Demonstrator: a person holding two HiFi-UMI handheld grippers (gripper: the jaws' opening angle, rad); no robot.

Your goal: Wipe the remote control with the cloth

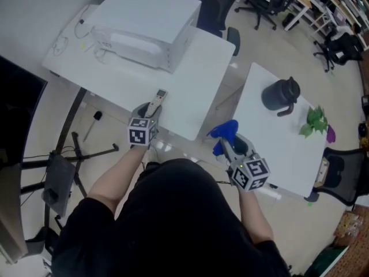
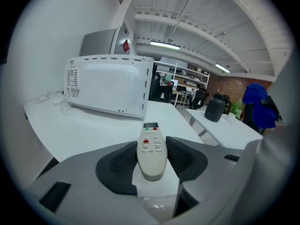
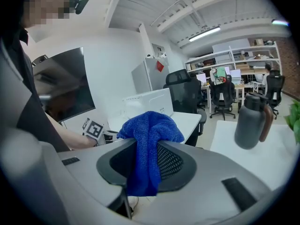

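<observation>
A white remote control [image 2: 151,150] with red and green buttons sits between the pads of my left gripper [image 2: 151,159], which is shut on it. In the head view the remote control [image 1: 155,101] pokes out over the front edge of the left white table [image 1: 190,91], ahead of the left gripper [image 1: 147,112]. My right gripper [image 3: 146,165] is shut on a bunched blue cloth [image 3: 149,142]. In the head view that cloth [image 1: 225,134] hangs in the gap between the two tables, at the right gripper [image 1: 229,146].
A white microwave [image 1: 144,27] stands at the back of the left table, with cables beside it. The right table [image 1: 288,149] carries a dark jug [image 1: 281,95] and a small green plant [image 1: 315,120]. Office chairs [image 1: 265,2] stand beyond; a stand's legs [image 1: 81,149] are lower left.
</observation>
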